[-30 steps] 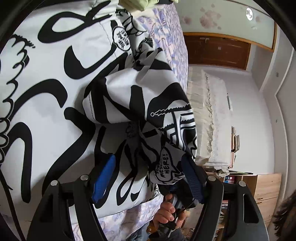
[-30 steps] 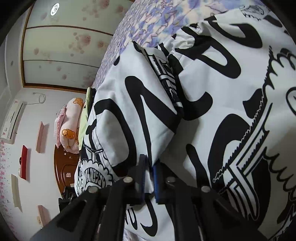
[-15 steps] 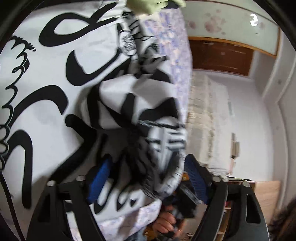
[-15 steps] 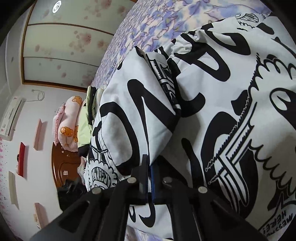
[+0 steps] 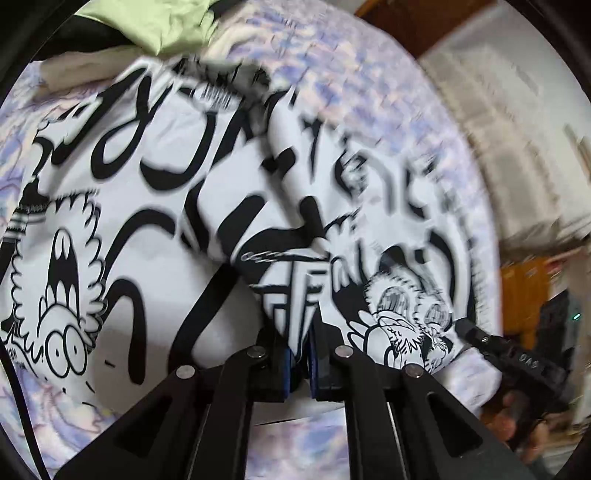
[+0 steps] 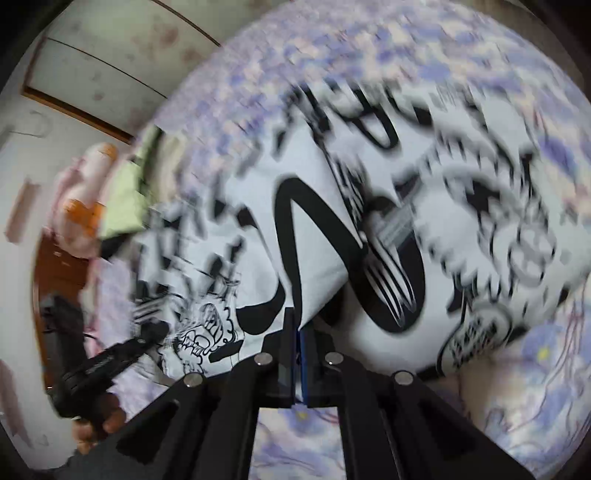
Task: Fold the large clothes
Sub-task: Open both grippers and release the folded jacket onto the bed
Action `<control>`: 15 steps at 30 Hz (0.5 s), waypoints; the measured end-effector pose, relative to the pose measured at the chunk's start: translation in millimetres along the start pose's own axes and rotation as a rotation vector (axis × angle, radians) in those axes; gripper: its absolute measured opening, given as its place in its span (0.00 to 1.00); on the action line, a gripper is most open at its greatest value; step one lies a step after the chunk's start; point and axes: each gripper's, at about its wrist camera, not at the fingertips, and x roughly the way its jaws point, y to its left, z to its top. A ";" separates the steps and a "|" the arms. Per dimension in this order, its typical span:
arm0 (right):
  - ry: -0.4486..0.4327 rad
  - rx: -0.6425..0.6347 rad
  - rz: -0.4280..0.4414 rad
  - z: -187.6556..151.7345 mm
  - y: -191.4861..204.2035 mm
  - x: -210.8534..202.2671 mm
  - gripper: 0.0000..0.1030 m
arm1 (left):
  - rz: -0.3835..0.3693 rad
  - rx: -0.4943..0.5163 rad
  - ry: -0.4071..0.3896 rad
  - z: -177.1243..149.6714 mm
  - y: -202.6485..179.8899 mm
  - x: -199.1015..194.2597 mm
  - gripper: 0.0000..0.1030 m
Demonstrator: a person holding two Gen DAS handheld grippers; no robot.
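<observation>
The large garment point(image 5: 155, 236), white with heavy black cartoon lettering, lies spread over the bed point(image 5: 332, 66), whose cover is a lilac floral print. It fills the middle of both wrist views, and a raised fold runs from the centre down toward six o'clock in each.

The left gripper point(image 5: 300, 363) has its fingers pressed together on a bunched edge of that fold at six o'clock in its own view. The right gripper point(image 6: 297, 363) likewise pinches a thin edge of cloth at six o'clock in its view. In the left wrist view the right gripper shows at about four o'clock; in the right wrist view the left one shows at about eight o'clock.

The fabric looks light, soft and limp, so it will likely sag and drag between the two pinches rather than hold a line. Corners or hem edges seem the best places to grip, well apart, to keep the panel taut. Other folded clothes point(image 5: 155, 22) sit at twelve o'clock in the left view.
</observation>
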 end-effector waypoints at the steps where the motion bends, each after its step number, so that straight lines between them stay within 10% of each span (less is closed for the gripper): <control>1: 0.016 0.012 -0.019 -3.8 -4.2 10.1 0.01 | 0.022 0.003 0.014 -5.2 2.9 9.9 0.06; 15: -0.057 -0.195 -0.225 -12.8 35.0 -16.1 0.16 | 0.214 0.070 -0.019 -36.1 -1.0 -28.6 0.46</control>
